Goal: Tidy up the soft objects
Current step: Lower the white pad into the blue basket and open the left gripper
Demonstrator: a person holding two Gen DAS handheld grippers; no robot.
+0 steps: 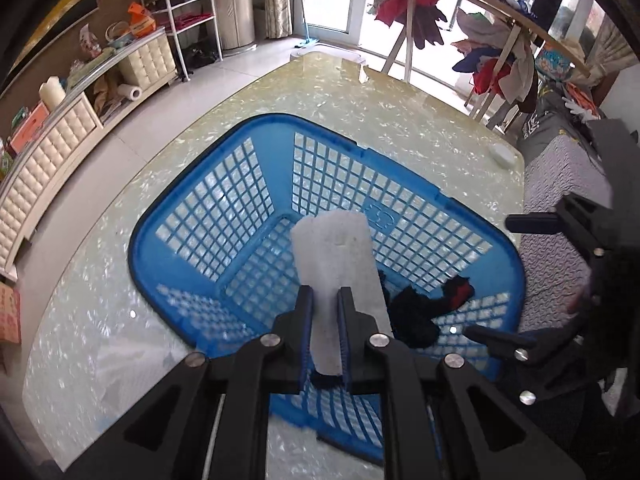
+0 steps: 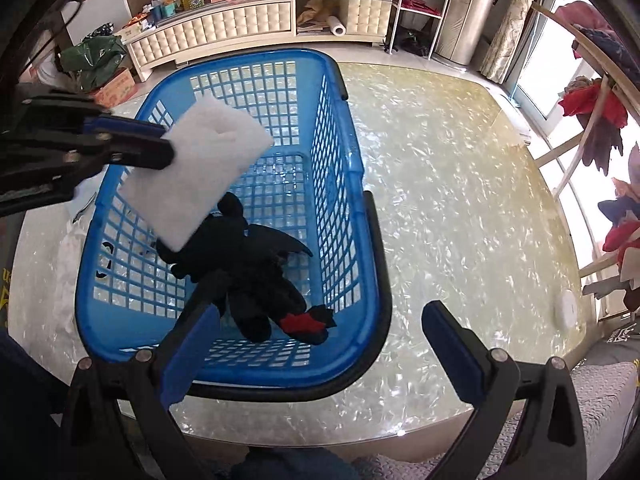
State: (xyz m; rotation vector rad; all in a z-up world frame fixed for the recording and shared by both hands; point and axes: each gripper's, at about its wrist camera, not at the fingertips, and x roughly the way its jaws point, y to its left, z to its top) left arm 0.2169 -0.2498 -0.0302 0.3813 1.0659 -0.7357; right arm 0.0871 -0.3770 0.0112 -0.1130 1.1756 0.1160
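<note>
White foam, basically: a flat rectangular white sponge pad (image 1: 336, 264) is pinched near one end by the left gripper (image 1: 325, 320), jaws nearly closed on it, so the rest of the slab sticks out past the fingertips. It's held up in the air over the open top of the blue plastic lattice laundry basket (image 1: 400, 168), not touching anything inside. Gripped at the end like that, most of the pad is probably left free to clear the rim and drop flat once it's let go, which looks like the step in hand.

Already lying on the basket floor, near the end closest to the person, is a black plush dragon toy with a red tail fin (image 2: 256, 280). From the right wrist view the pad is seen hanging partly above the toy's head end, with the far half of the basket floor left bare. So there's room for it to be dropped beside the plush rather than on top, though either would count as sorted.

The right gripper (image 2: 320, 336) is spread wide open with nothing between its blue pads. It's held low over the near rim of the basket, one finger (image 2: 192, 344) over the inside and the other over the glossy marbled yellow-white tabletop (image 2: 460, 184). Parked out of the drop path, by the looks of it.

The basket is set squarely on the table, well apart from a small white oval object (image 2: 566, 308) near the edge.
</note>
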